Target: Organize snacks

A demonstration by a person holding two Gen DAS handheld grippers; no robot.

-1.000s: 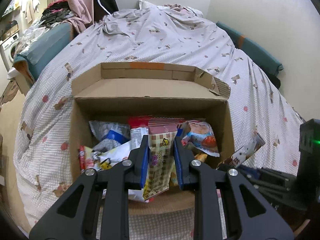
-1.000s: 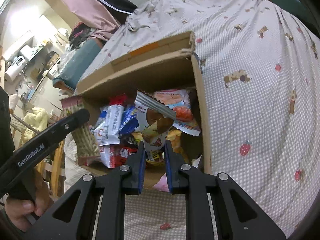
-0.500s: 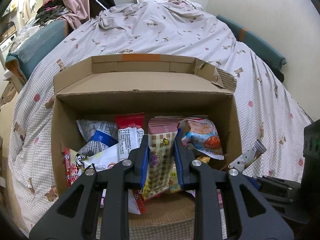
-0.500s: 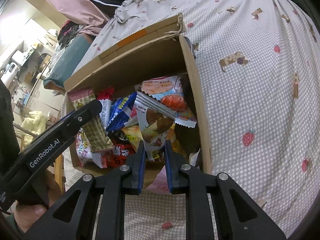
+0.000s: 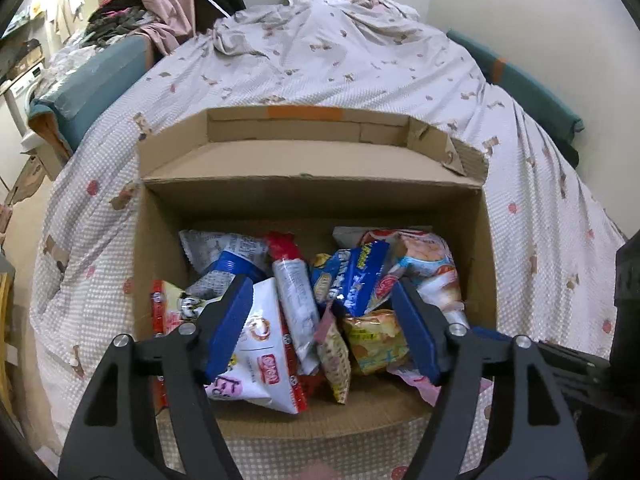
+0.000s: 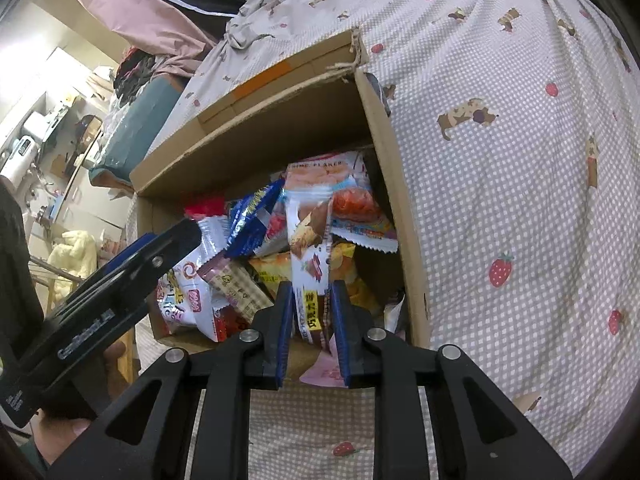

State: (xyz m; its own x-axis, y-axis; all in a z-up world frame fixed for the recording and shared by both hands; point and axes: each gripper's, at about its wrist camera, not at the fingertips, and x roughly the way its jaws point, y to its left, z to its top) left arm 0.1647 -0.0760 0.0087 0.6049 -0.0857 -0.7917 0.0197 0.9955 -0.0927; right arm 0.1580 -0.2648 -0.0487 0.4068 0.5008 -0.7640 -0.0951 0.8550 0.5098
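Observation:
An open cardboard box (image 5: 312, 200) on the bed holds several snack packets. My left gripper (image 5: 324, 300) is open and empty above the box's near side. The checked brown packet (image 5: 334, 354) lies among the others in the box; it also shows in the right wrist view (image 6: 236, 284). My right gripper (image 6: 310, 300) is shut on a white and brown snack packet (image 6: 308, 248), held upright over the box's (image 6: 384, 160) right side. The left gripper (image 6: 132, 264) shows at the left of the right wrist view.
The box sits on a dotted bedsheet (image 5: 540, 220) with strawberry and dog prints. A teal cushion (image 5: 92, 80) lies at the left, another (image 5: 532, 92) by the wall at the right. Clothes pile up at the back left (image 5: 132, 16).
My left gripper has opened and let the checked brown packet drop into the box. Both grippers have moved closer over the box. The right gripper still holds its packet.

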